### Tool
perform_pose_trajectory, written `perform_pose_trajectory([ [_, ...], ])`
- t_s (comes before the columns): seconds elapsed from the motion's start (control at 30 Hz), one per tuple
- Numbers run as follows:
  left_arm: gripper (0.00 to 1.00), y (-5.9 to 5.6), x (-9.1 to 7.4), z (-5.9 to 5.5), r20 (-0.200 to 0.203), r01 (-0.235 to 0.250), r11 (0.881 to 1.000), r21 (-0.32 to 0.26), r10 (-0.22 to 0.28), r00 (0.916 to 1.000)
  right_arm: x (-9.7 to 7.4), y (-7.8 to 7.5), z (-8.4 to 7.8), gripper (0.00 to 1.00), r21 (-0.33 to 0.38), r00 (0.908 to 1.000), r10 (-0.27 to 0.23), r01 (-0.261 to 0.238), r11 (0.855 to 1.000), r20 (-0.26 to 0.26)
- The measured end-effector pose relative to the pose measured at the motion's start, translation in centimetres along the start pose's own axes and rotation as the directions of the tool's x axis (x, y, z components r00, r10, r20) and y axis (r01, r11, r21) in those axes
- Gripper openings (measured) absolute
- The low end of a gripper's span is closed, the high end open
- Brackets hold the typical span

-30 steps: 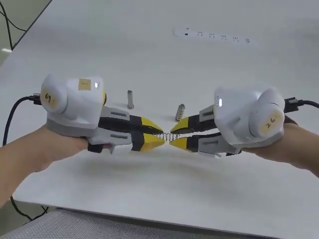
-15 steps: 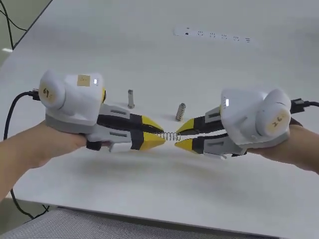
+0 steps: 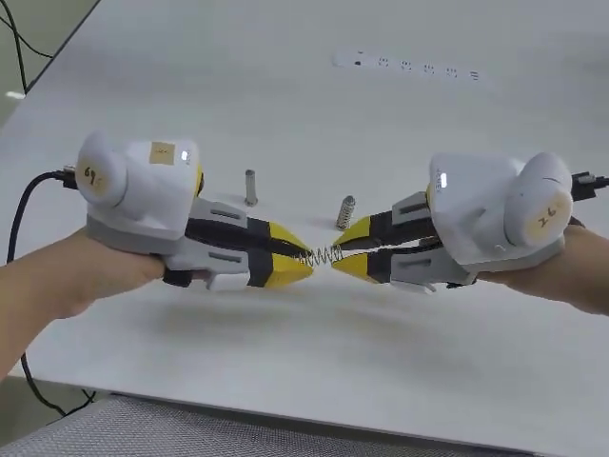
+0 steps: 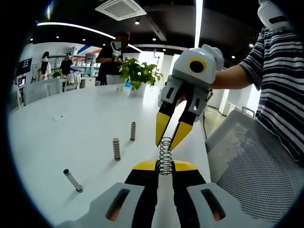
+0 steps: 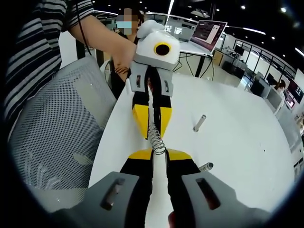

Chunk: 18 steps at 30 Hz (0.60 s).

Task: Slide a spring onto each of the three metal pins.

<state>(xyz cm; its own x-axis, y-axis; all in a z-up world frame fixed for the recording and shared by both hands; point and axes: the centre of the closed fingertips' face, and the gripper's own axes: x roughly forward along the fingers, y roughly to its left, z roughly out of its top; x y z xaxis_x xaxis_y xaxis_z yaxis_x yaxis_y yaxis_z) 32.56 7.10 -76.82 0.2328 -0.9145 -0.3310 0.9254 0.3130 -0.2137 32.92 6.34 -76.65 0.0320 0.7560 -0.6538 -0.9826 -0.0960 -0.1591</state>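
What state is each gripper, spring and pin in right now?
left gripper: shut on held spring
right gripper: open, jaws astride the spring's free end
bare pin: upright, no spring
near sprung pin: upright, spring on
far sprung pin: upright, spring on

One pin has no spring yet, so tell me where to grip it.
I'd take the pin by the lower half of its shaft, coming in level from the near side. It stands upright, thin and round, and its top should stay free for the spring in the left tongs.
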Motion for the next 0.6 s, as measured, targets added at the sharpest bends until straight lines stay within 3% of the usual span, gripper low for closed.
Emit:
perform_pose_trajectory([
  [0.57,0.07,-0.1,0.1,-0.3,-0.033,-0.011,0.997,0.074,0.013,0.9994,-0.2,0.2,2.5,0.12,0.008,0.998,0.011,-0.012,1.0,0.062],
  [0.6,0.07,-0.1,0.1,-0.3,-0.033,-0.01,0.997,0.076,0.013,0.9994,-0.2,0.2,3.1,0.12,0.022,0.9964,0.014,-0.016,1.0,0.084],
])
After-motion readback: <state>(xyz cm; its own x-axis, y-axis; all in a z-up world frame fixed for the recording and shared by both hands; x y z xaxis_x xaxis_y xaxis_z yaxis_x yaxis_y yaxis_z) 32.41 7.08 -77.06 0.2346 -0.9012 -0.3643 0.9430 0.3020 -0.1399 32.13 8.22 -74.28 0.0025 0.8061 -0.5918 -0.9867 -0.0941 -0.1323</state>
